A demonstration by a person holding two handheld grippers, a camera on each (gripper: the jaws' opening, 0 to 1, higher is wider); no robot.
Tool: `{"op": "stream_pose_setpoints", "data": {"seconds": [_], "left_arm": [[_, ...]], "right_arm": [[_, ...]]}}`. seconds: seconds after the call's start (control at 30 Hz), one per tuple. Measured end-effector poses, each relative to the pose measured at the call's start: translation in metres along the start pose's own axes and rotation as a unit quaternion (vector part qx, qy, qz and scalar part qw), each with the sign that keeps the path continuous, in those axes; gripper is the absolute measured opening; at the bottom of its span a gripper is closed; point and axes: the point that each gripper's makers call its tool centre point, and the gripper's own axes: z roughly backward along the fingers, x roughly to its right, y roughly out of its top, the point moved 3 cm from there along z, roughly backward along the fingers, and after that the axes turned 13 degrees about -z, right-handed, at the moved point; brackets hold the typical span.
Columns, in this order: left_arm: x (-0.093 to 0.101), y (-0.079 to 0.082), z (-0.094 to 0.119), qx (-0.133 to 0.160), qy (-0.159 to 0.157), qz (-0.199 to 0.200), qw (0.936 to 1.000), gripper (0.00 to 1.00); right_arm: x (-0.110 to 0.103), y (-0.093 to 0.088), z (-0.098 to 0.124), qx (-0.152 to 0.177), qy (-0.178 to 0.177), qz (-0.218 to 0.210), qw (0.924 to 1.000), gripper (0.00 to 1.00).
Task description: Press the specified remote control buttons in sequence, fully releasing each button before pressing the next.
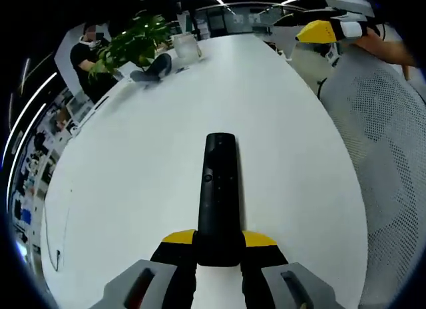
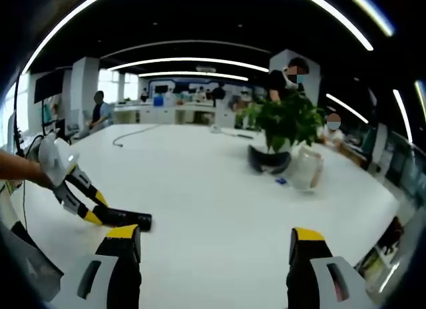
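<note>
Remote control (image 1: 219, 196), black, no legible marking, is clamped at its near end between the left claw (image 1: 219, 246) jaws, lying lengthwise along the white worktop (image 1: 133, 189). Broad bare surface surrounds it; potted plant (image 2: 283, 122) stands well apart. Right claw (image 2: 216, 246) gapes wide, holding nothing.

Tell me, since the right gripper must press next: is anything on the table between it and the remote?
Nothing visible. In the right gripper view, bare white table lies between the open right gripper and the black remote, which the left gripper holds at one end. The plant and clear container stand farther off.
</note>
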Motion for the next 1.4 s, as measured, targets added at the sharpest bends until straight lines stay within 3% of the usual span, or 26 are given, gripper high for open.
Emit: {"op": "stream_pose_setpoints", "data": {"seconds": [0.53, 0.9, 1.4], "left_arm": [[-0.046, -0.018, -0.006, -0.031, -0.002, -0.008, 0.9995, 0.23], [-0.07, -0.024, -0.014, -0.055, -0.001, -0.04, 0.9977, 0.23], [-0.095, -0.032, -0.019, -0.064, -0.016, -0.016, 0.9977, 0.23]], "right_arm": [[0.001, -0.003, -0.002, -0.01, -0.006, -0.001, 0.9999, 0.9], [0.001, -0.006, -0.005, -0.02, -0.004, 0.004, 0.9998, 0.89], [0.003, -0.01, -0.007, -0.031, -0.009, 0.01, 0.9994, 0.89]]}}
